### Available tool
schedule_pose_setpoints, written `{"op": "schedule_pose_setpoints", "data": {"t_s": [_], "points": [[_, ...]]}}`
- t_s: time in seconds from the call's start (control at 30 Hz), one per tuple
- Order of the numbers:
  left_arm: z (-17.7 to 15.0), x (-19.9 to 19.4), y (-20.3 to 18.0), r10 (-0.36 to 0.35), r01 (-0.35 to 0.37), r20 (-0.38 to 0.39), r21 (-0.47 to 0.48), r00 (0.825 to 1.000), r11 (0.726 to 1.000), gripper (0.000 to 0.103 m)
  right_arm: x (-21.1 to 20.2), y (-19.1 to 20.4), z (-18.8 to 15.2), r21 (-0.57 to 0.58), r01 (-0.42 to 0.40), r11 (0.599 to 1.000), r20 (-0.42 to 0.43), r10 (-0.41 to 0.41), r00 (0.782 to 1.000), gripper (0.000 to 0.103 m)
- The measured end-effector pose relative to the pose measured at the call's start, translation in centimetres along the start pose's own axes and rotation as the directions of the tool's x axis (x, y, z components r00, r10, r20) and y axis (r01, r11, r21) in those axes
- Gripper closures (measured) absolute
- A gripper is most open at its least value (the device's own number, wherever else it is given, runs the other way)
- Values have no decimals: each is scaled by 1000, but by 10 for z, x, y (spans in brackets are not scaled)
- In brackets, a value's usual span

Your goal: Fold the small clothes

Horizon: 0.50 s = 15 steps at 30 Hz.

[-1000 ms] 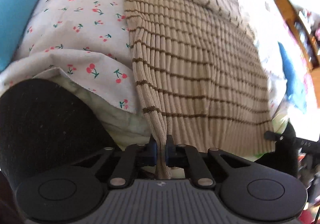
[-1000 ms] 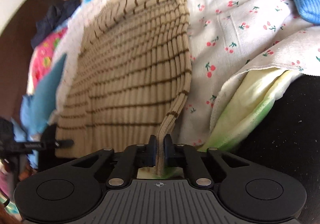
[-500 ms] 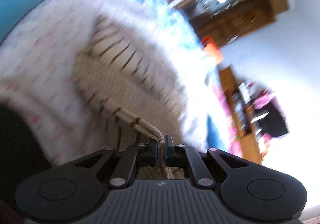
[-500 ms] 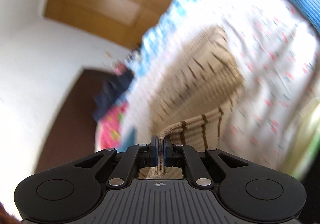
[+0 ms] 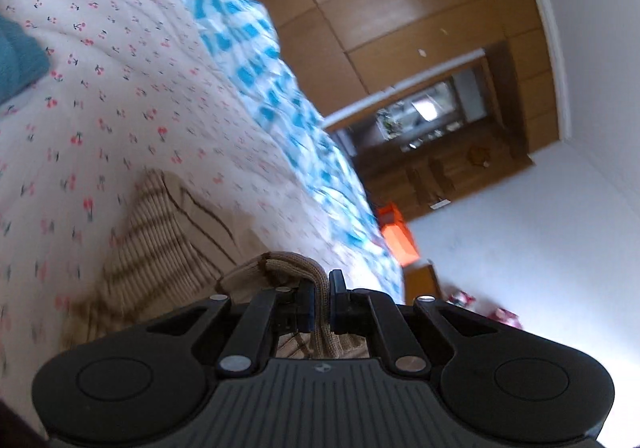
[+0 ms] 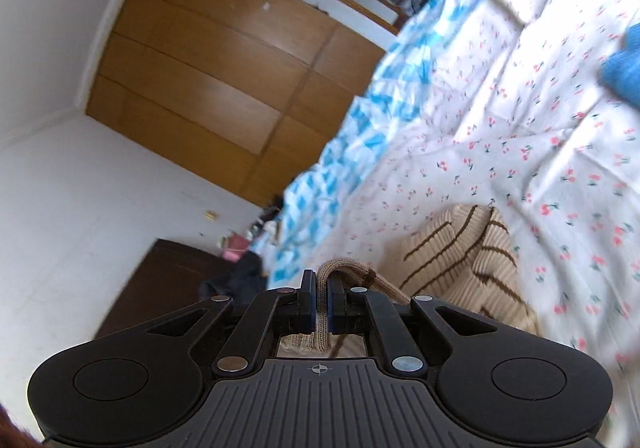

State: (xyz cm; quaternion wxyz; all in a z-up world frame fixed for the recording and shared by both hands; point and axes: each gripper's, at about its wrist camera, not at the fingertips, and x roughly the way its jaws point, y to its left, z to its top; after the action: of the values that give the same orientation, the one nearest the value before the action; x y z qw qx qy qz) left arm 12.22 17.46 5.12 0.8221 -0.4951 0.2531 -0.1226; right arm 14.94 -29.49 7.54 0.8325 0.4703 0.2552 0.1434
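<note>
Striped beige knit top (image 5: 160,260) is lying bunched on the cherry-print bedsheet (image 5: 120,96), its hem pinched at two spots. Left gripper (image 5: 321,302) is clamping one ribbed edge between narrow jaws; right gripper (image 6: 321,302) is clamping the other edge likewise. Beyond, a blue-checked quilt (image 6: 360,128) is meeting wooden wardrobe doors (image 6: 208,68).

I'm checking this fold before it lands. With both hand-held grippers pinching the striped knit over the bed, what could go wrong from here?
1. The left hand-held gripper and right hand-held gripper each pinch only a thin edge of the beige striped sweater, so it may slip out.
2. The sweater is already bunched on the cherry-print sheet, so the fold may land creased or uneven.
</note>
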Motion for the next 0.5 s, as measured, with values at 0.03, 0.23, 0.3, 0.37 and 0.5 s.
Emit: {"op": "schedule_pose_setpoints", "data": {"t_s": [0.03, 0.23, 0.3, 0.37, 0.5], "points": [[5, 11, 6, 18, -18, 7, -1, 1000, 1000, 91, 14, -4, 3, -1, 16, 1000, 5, -16, 1000, 97], [21, 66, 49, 142, -142, -3, -15, 990, 990, 91, 83, -37, 9, -37, 158, 987, 20, -157, 987, 97], [22, 79, 62, 195, -195, -14, -3, 981, 981, 92, 96, -49, 8, -45, 208, 977, 11, -207, 978, 97], [23, 86, 71, 221, -221, -12, 5, 975, 975, 92, 105, -58, 8, -50, 242, 969, 13, -242, 970, 97], [26, 91, 81, 252, -252, -10, 2, 968, 968, 92, 112, -70, 6, -59, 287, 956, 0, -288, 958, 97]]}}
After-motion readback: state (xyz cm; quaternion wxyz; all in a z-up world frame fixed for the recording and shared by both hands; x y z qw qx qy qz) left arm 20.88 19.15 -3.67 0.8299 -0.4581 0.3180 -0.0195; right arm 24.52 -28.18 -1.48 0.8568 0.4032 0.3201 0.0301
